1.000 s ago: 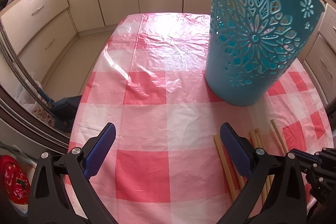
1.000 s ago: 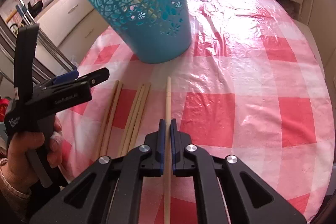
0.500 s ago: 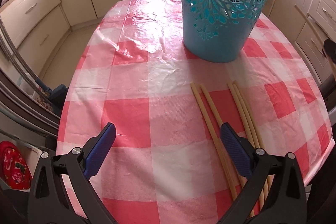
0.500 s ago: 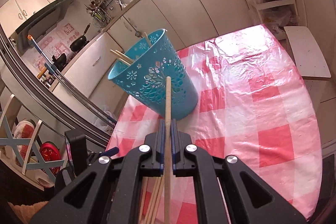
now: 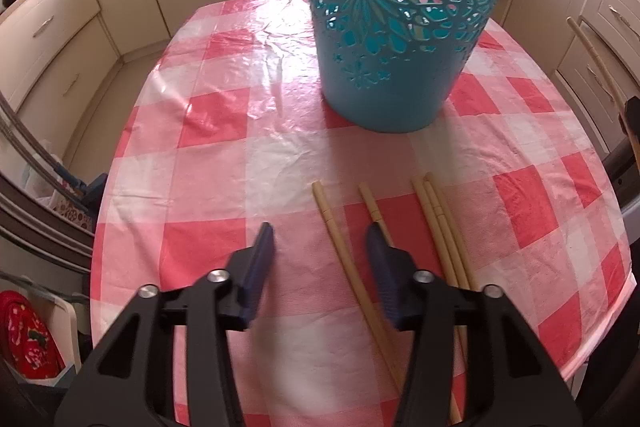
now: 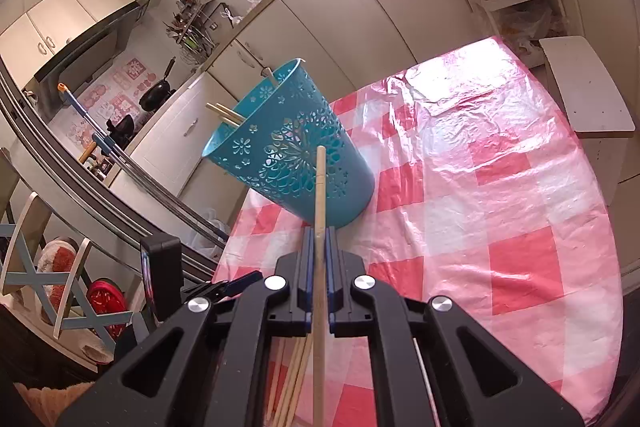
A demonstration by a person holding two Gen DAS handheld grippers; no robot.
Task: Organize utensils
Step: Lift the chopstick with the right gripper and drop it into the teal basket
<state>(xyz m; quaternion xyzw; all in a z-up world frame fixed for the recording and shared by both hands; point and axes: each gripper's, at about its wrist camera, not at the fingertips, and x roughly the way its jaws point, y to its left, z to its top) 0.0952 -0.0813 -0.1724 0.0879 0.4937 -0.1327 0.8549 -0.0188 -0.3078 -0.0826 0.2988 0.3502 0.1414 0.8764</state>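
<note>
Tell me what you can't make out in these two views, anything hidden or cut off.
- How many chopsticks are in the teal basket: right wrist view shows only tips above the rim; its wall hides the rest.
- Lower ends of the loose chopsticks: left wrist view, covered by the open left gripper.
- Rear end of the held chopstick: hidden behind the right gripper.
</note>
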